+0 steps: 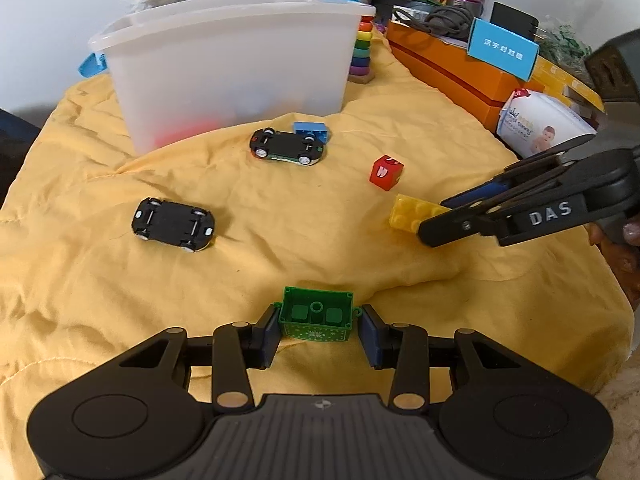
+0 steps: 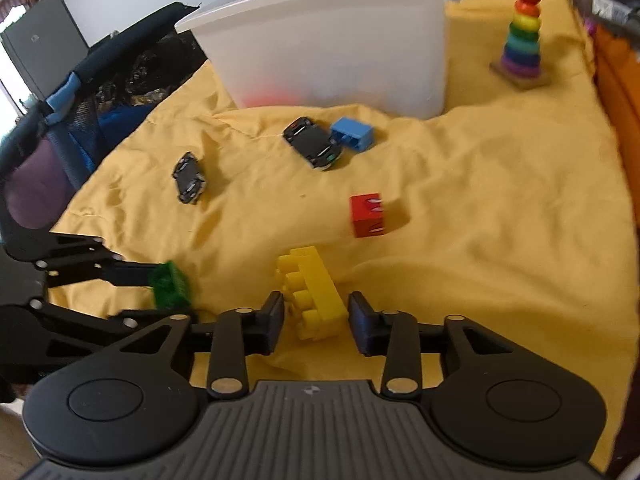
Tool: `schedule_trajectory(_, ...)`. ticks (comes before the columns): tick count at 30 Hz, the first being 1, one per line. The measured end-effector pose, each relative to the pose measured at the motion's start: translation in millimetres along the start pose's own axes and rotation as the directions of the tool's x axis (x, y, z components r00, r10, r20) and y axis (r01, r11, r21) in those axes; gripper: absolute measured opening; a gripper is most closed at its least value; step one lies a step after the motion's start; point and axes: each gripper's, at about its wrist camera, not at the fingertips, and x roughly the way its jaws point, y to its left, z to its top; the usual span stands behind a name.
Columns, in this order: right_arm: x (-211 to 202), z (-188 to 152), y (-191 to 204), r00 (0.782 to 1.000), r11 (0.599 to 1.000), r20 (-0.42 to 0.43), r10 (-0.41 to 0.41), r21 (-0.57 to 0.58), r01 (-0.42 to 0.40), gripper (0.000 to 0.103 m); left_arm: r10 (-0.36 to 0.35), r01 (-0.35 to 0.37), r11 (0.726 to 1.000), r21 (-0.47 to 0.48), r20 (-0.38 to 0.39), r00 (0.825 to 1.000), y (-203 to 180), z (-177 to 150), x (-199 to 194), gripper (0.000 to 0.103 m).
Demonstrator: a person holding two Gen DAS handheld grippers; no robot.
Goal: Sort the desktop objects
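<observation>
Two grippers are seen over a yellow cloth (image 1: 280,240) strewn with toys. The left gripper (image 1: 320,330) is held low with its jaws apart on either side of a green brick (image 1: 316,316), a small gap showing on each side. The right gripper (image 2: 316,320) is likewise spread around a yellow brick (image 2: 316,296), which lies on the cloth without being clamped. Farther off, a red cube (image 1: 386,172) is seen near the yellow brick, and a blue brick (image 1: 311,131) is found touching an overturned toy car (image 1: 286,147). A second overturned toy car (image 1: 173,225) lies to the left, well apart. At the far side a translucent white bin (image 1: 232,64) stands on the cloth, with a rainbow ring stacker (image 2: 522,32) to its right.
</observation>
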Motion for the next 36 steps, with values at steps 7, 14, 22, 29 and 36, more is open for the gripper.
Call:
schedule_trajectory(7,-8,1,13,0.997,0.992,0.058,-0.049,-0.116,0.055,0.048,0.015,-0.015,1.0,-0.007,-0.003,1.0,0,-1,1,0.046)
schedule_trajectory(14,0,7,11,0.986,0.975,0.102,-0.134,-0.165,0.149,0.046,0.019,-0.019,1.0,-0.007,-0.005,1.0,-1,1,2,0.047)
schedule_trajectory(22,4,23,2,0.983,0.976,0.133,-0.127,-0.158,0.147,0.032,0.014,-0.014,1.0,-0.001,-0.005,1.0,-3,4,6,0.048)
schedule_trajectory(29,16,20,7,0.997,0.976,0.062,-0.051,-0.209,0.063,0.025,0.009,-0.009,1.0,-0.001,-0.007,1.0,-2,5,6,0.048)
schedule_trajectory(36,8,29,-3,0.983,0.979,-0.031,0.18,0.1,-0.176,0.018,0.01,-0.01,1.0,-0.002,-0.007,1.0,-3,5,7,0.05)
